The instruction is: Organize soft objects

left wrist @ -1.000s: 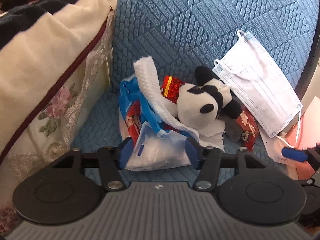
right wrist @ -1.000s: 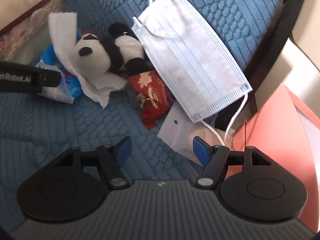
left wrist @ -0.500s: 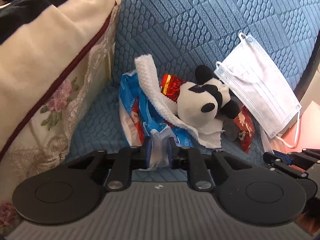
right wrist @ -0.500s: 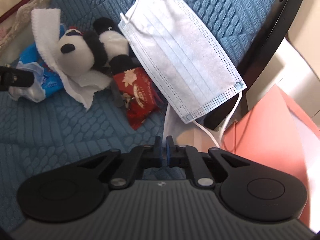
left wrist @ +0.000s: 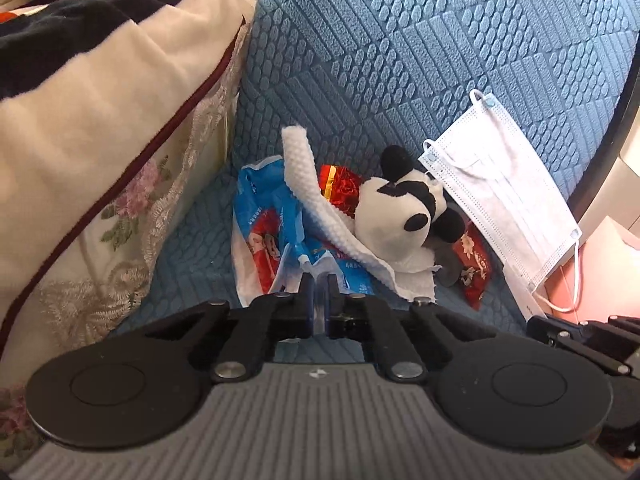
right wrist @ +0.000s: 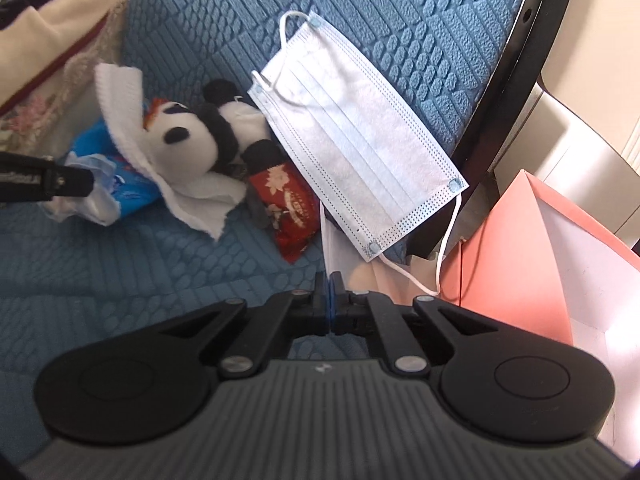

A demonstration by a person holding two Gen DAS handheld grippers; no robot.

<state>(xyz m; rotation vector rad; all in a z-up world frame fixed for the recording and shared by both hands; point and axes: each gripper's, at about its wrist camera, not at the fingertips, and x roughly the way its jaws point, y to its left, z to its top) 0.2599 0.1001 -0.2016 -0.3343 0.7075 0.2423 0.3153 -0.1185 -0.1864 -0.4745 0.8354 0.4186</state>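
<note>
A panda plush [left wrist: 400,216] [right wrist: 200,144] lies on a white tissue [left wrist: 316,196] [right wrist: 192,196] on the blue seat. A blue and white tissue packet [left wrist: 264,236] [right wrist: 116,192] lies at its left. My left gripper [left wrist: 319,292] is shut on the packet's near edge. A pale blue face mask [left wrist: 504,196] [right wrist: 356,160] leans on the backrest. My right gripper [right wrist: 330,284] is shut on the edge of a thin white sheet [right wrist: 332,244] under the mask.
A red candy wrapper [left wrist: 472,268] [right wrist: 288,200] lies beside the panda, another [left wrist: 340,188] behind it. A cream floral cushion [left wrist: 100,152] fills the left. A pink paper bag [right wrist: 540,264] stands at the right past the black chair frame [right wrist: 504,80].
Both grippers closed from open: the left onto the tissue packet, the right onto the white sheet. Both then drew back slightly with their holds.
</note>
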